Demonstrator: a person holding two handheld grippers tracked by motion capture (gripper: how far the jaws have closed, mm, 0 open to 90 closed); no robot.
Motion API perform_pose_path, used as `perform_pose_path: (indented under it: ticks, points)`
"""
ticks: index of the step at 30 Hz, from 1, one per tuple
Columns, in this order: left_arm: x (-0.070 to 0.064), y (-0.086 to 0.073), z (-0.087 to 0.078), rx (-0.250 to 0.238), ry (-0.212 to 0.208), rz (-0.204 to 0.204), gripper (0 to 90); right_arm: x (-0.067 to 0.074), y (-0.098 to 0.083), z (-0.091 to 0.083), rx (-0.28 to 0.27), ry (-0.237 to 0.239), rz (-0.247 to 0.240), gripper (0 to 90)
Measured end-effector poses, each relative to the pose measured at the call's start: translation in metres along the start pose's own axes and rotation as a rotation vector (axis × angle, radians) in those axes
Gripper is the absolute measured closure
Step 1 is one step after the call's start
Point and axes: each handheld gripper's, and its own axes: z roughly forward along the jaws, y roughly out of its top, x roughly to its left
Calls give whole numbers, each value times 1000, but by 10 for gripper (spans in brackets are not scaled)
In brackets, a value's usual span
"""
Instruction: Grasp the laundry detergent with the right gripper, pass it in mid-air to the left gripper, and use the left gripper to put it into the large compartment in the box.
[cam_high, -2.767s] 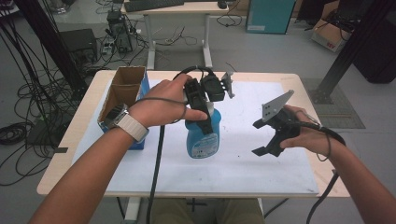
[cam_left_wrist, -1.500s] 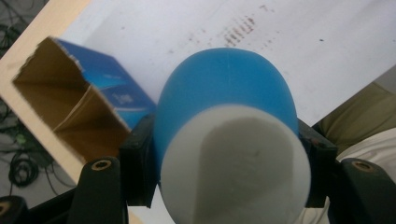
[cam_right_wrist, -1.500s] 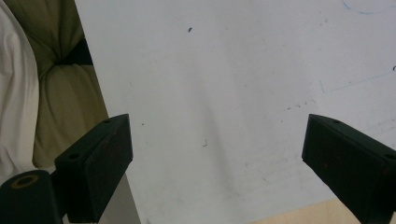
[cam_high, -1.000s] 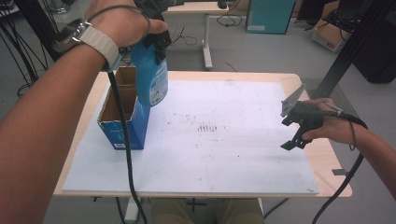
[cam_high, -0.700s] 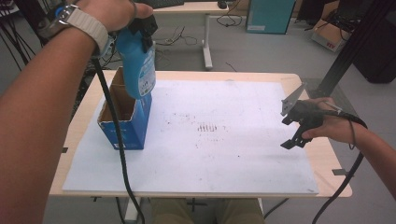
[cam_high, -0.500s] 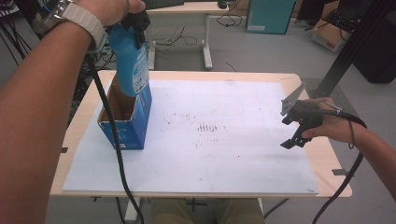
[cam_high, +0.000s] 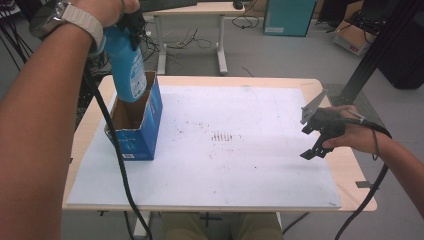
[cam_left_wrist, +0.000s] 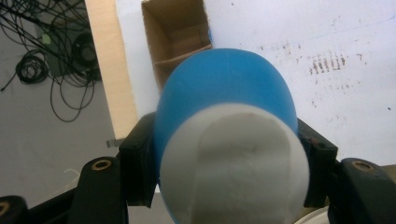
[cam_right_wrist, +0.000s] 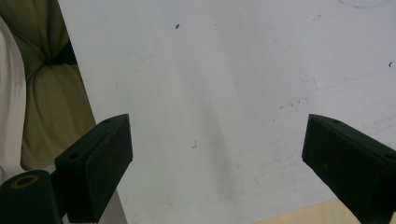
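Note:
A blue bottle (cam_high: 127, 67) with a white cap end (cam_left_wrist: 233, 163) hangs upright over the open blue cardboard box (cam_high: 145, 132) at the table's left. My left gripper (cam_high: 131, 22) is shut on the bottle's upper part, its black jaws pressing both sides. The bottle's lower end sits at the box's mouth; the box's brown inside (cam_left_wrist: 180, 35) lies straight below it in the left gripper view. My right gripper (cam_high: 312, 137) is held over the right side of the white sheet (cam_right_wrist: 224, 102), open, with nothing between its jaws.
The white sheet (cam_high: 235, 150) covering the wooden table (cam_high: 357, 170) carries dark smudges near its middle. Cables (cam_left_wrist: 56, 70) lie on the floor to the left. Another desk (cam_high: 200, 10) and a teal cabinet (cam_high: 287, 17) stand behind the table.
My left gripper has lifted the blue bottle from the table's middle and carried it left, and over the last second brought it down toward the open box. The right gripper has drawn back to the right.

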Motion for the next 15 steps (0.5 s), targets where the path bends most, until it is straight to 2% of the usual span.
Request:
perform_pose_path:
  ticks: [6,15]
  points:
    - [7,1,13,6,20,-19,378,-1,-2,3,-1,11,8,84]
    - [21,1,41,-6,21,-44,377,-2,-5,4,2,5,21,84]
